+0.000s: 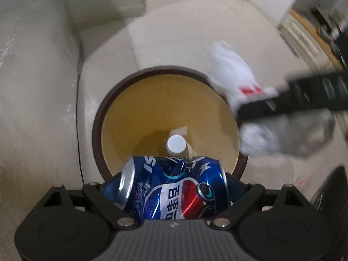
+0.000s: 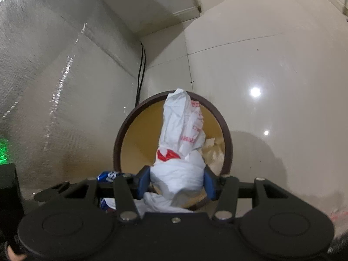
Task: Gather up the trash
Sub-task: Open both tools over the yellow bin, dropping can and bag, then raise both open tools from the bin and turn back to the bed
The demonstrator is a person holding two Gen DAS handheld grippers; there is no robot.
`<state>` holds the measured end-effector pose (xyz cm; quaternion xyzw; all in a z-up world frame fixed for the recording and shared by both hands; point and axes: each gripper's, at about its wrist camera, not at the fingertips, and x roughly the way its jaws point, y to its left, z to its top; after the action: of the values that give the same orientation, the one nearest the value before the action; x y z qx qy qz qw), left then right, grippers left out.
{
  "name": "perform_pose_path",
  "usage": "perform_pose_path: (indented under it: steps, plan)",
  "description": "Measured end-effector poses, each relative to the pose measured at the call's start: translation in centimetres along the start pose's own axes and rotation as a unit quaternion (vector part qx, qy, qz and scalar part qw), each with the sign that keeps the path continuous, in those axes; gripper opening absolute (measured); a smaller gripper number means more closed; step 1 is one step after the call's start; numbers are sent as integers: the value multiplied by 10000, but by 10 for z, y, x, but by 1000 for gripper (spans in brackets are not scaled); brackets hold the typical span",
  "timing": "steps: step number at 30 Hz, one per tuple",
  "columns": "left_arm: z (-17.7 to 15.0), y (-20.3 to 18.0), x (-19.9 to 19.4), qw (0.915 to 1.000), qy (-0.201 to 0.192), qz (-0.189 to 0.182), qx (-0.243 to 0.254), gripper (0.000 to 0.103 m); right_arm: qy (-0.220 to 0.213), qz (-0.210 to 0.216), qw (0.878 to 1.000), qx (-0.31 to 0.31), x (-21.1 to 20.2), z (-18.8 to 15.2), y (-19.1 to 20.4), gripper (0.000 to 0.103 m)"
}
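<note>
Left tool (image 1: pixel 174 184) is clamped on a dented blue Pepsi can (image 1: pixel 171 189) right over the round brown bin with a yellow inside (image 1: pixel 139 117), right tool (image 2: pixel 177 179) squeezing a crumpled white plastic bag (image 2: pixel 182 130) above it, shiny beige floor tiles (image 2: pixel 271 65) all around.

A home room: glossy beige floor tiles (image 2: pixel 271 65), baseboard (image 2: pixel 184 13), round waste bin (image 1: pixel 100 117).
</note>
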<state>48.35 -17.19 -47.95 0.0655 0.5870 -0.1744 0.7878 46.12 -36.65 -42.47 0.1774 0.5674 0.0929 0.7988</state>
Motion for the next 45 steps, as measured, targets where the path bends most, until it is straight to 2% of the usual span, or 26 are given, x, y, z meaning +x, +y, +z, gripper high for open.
perform_pose_path:
  steps: [2,5,10,12,17,31,39,45]
  plan:
    - [3,-2,6,9998,93,-52,192,93,-56,132,9999,-41,10,11,3,53]
    - [8,-1,14,9988,248,-114,407,93,-306,40,9995,120,18,22,3,81]
    - [18,1,28,9979,469,-123,419,95,-224,123,9994,245,21,24,1,81]
    - [18,6,30,9978,591,-128,259,103,-168,90,9996,208,22,22,1,81]
    - [13,14,27,9969,731,-295,-35,103,-20,-62,9999,138,28,18,0,81]
    - [-1,0,-3,9981,564,-231,-1,103,203,-364,9991,75,13,-10,-7,82]
    - [-8,-2,-41,9993,359,-95,-13,103,53,-424,9991,35,-13,-19,-4,101]
    - [-13,0,-70,9998,146,31,-153,103,-106,-539,9984,-92,-37,-27,5,103]
